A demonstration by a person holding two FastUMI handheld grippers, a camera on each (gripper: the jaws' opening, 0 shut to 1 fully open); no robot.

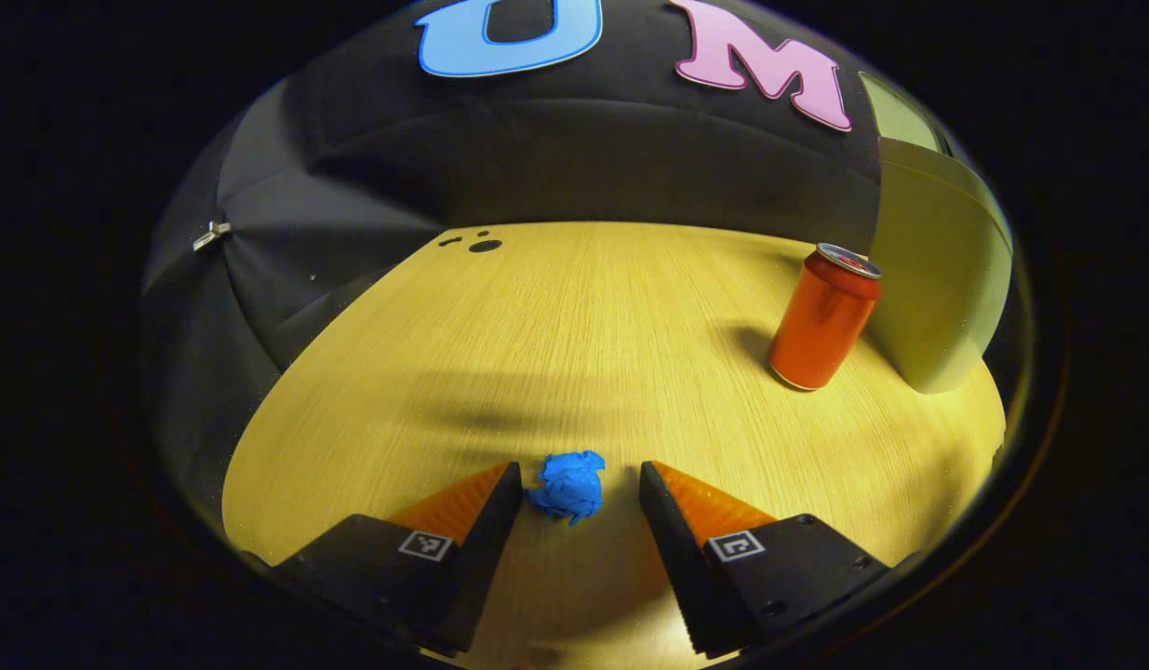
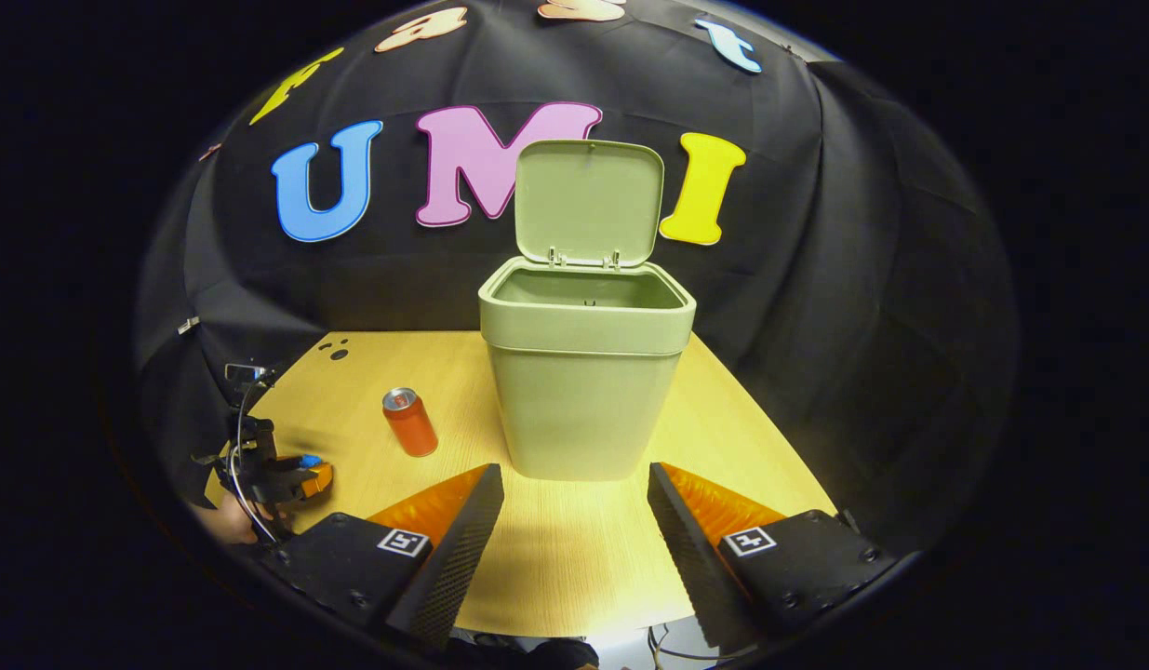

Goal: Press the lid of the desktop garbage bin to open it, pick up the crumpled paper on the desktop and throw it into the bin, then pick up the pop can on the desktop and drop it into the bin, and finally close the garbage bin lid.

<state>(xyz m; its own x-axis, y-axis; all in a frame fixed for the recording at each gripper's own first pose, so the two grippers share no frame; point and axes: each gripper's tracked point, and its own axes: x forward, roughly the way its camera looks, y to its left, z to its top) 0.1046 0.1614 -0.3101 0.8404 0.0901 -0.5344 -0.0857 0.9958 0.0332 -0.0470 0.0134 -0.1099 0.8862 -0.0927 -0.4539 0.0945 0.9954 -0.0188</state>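
In the left gripper view a crumpled blue paper (image 1: 567,486) lies on the wooden desktop (image 1: 593,316) between the tips of my left gripper (image 1: 580,489), which is open around it without pressing it. An orange pop can (image 1: 823,316) stands upright at the right, beside the green bin (image 1: 937,270). In the right gripper view the green bin (image 2: 583,391) stands in the middle with its lid (image 2: 588,203) raised upright. The pop can (image 2: 409,422) is to its left. My right gripper (image 2: 575,489) is open and holds nothing, a little in front of the bin. The left gripper (image 2: 281,475) appears far left with the blue paper (image 2: 309,461).
The desktop (image 2: 555,549) has a front edge close below my right gripper. Small dark holes (image 1: 481,245) mark the far corner of the desktop. A black cloth wall closes the back and sides. A hand (image 2: 230,526) holds the left gripper at the lower left.
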